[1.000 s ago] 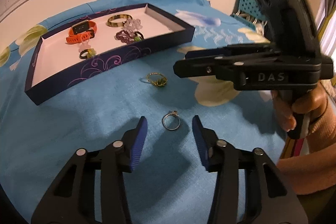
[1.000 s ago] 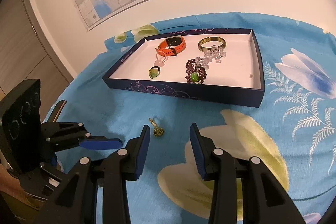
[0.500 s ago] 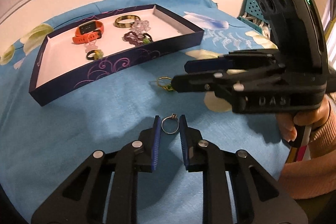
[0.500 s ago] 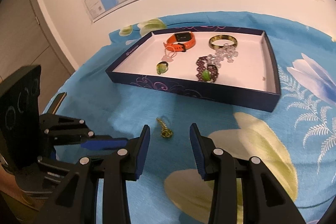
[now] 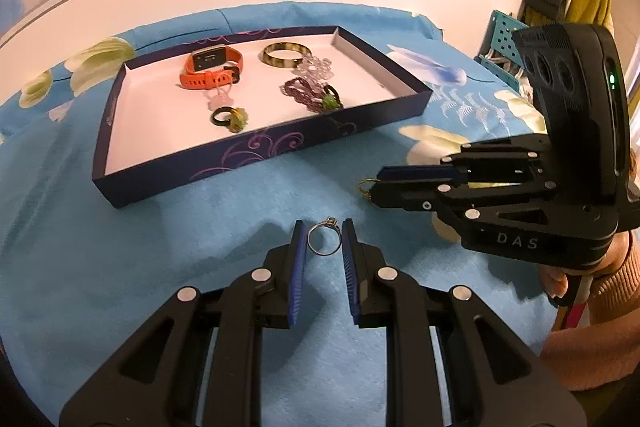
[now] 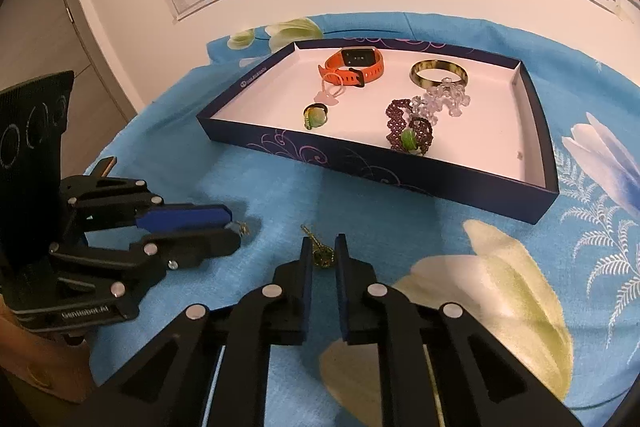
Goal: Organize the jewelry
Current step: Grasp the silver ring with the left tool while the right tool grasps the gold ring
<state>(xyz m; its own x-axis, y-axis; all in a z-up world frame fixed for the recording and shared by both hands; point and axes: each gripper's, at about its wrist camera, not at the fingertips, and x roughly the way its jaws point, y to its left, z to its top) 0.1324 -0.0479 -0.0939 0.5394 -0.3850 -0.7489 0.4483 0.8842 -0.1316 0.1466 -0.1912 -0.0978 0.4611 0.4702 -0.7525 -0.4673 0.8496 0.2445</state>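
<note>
**K:** Silver ring [image 5: 324,238] is pinched between the blue pads of the left tool [image 5: 323,239]; it sits on the blue flowered cloth [image 5: 120,267], just in front of the dark box [image 5: 256,155].

**M:** Right tool [image 6: 322,254]?

**K:** Its jaws are closing around the gold ring with the green stone [image 6: 322,255]; can't tell if the pads touch it yet; that ring is also on the cloth, outside the box.

**M:** Box contents?

**K:** Orange watch [image 6: 354,65], gold bangle [image 6: 438,74], clear bead bracelet [image 6: 446,101], purple bead bracelet [image 6: 408,129], green-stone ring [image 6: 315,115]; all on the white floor of the box.
</note>
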